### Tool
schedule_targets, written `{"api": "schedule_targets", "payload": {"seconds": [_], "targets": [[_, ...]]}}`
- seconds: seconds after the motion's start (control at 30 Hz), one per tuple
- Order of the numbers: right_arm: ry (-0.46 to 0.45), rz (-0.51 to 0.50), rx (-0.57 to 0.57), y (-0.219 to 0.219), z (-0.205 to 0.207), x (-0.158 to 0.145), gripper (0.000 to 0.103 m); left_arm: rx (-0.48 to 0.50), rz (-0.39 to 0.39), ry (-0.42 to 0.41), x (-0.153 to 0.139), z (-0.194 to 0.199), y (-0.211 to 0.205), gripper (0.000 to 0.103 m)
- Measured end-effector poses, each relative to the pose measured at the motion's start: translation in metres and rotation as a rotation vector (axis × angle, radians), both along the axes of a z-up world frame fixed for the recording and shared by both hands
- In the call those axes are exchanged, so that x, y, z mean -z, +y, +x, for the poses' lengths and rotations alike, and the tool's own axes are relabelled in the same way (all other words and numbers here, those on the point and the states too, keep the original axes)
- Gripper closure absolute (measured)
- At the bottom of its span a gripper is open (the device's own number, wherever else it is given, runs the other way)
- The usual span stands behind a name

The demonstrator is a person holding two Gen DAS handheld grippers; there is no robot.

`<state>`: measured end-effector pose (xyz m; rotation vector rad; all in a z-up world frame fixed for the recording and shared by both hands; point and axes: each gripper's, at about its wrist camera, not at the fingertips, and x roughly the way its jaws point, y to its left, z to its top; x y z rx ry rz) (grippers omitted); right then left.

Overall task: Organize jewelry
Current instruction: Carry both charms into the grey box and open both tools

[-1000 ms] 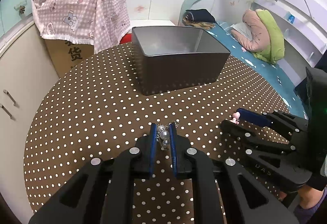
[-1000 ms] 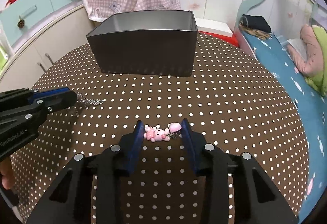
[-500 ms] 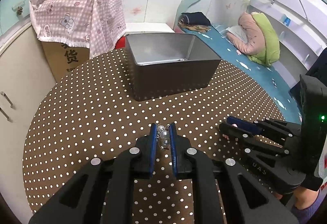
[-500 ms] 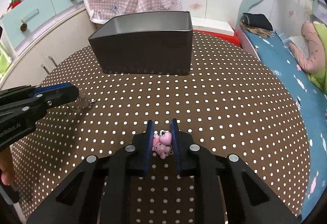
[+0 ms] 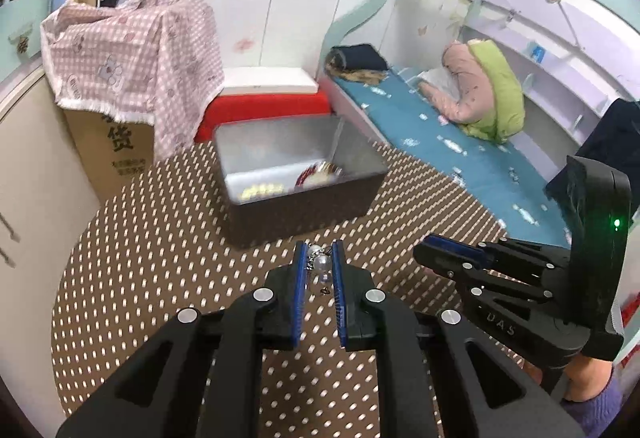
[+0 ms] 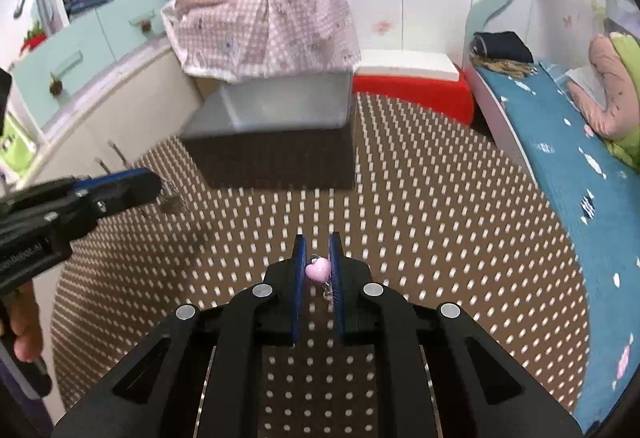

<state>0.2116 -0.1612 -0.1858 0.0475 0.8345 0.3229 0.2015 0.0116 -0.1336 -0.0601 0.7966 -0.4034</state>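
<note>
My left gripper [image 5: 319, 262] is shut on a silver pearl chain [image 5: 320, 263] and holds it above the polka-dot table, just in front of the dark metal box [image 5: 304, 206]. The box holds some gold and red jewelry [image 5: 316, 174]. My right gripper [image 6: 317, 270] is shut on a pink heart charm [image 6: 318, 270], lifted above the table, in front of the box [image 6: 280, 162]. The right gripper also shows in the left wrist view [image 5: 436, 258]. The left gripper shows in the right wrist view [image 6: 148, 188], with the chain dangling [image 6: 172, 198].
The round brown table with white dots [image 6: 440, 238] ends at a curved edge. A cabinet [image 6: 100, 110] stands to the left, a cloth-covered cardboard carton [image 5: 120, 86] and a red-and-white stool [image 5: 264, 102] behind, and a bed [image 5: 440, 142] to the right.
The right gripper closed on the pink charm and lifted it. Both grippers rose from the table and moved toward the box, so its inside now shows.
</note>
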Motion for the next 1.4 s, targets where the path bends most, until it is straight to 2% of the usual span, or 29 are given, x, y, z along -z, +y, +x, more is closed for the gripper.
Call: {"api": "schedule_targets", "payload": {"seconds": [0.13, 0.27, 0.4, 0.47, 0.53, 0.83, 1.07, 1.3, 1.37, 1.4], "targets": [[-0.024, 0.089, -0.013, -0.010, 0.014, -0.028, 0.091, 0.029, -0.040, -0.027, -0.023, 0.012, -0.003, 0.092], [-0.050, 0.132, -0.020, -0.013, 0.033, -0.052, 0.091, 0.029, -0.058, -0.044, -0.041, 0.036, -0.004, 0.092], [-0.055, 0.146, -0.035, -0.005, 0.058, -0.066, 0.091, 0.029, -0.093, -0.015, -0.045, 0.060, -0.002, 0.092], [-0.045, 0.158, -0.043, 0.000, 0.070, -0.067, 0.091, 0.004, -0.086, 0.008, -0.040, 0.075, 0.001, 0.092], [-0.027, 0.180, -0.052, 0.005, 0.083, -0.065, 0.091, -0.003, -0.084, 0.031, -0.033, 0.085, 0.002, 0.092], [0.029, 0.147, -0.068, 0.035, 0.121, -0.038, 0.091, -0.041, -0.064, 0.142, 0.014, 0.113, 0.011, 0.092], [0.083, 0.134, -0.061, 0.041, 0.132, -0.009, 0.091, -0.043, -0.052, 0.166, 0.030, 0.118, 0.012, 0.092], [0.088, 0.141, -0.040, 0.036, 0.130, 0.000, 0.091, -0.042, -0.035, 0.160, 0.032, 0.116, 0.007, 0.091], [0.083, 0.139, -0.030, 0.035, 0.128, 0.000, 0.090, -0.048, -0.031, 0.160, 0.032, 0.115, 0.006, 0.082], [0.079, 0.142, -0.026, 0.033, 0.126, -0.001, 0.089, -0.052, -0.034, 0.150, 0.031, 0.114, 0.007, 0.073]]}}
